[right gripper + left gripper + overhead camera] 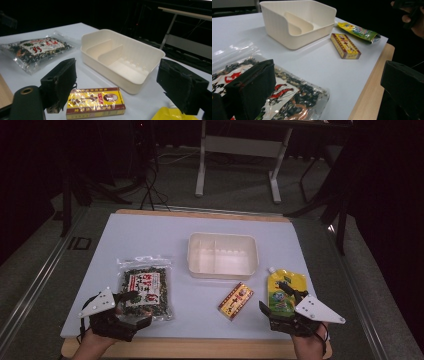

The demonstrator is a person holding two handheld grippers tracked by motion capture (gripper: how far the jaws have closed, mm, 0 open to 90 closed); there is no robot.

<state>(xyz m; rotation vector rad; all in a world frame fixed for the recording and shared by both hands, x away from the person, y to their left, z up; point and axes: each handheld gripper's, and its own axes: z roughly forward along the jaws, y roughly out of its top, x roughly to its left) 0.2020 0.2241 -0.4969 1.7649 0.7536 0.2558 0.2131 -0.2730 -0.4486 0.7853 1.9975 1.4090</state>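
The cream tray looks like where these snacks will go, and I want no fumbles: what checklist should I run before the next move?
1. Cream tray upright with both compartments bare: ok.
2. Left gripper open, jaws over the clear snack bag: ok.
3. Right gripper open, nothing held: ok.
4. Red-and-yellow box lying flat, apart from the tray: ok.
5. Yellow pouch flat near the right gripper: ok.
6. Whether the bag will fit a compartment: cannot tell.
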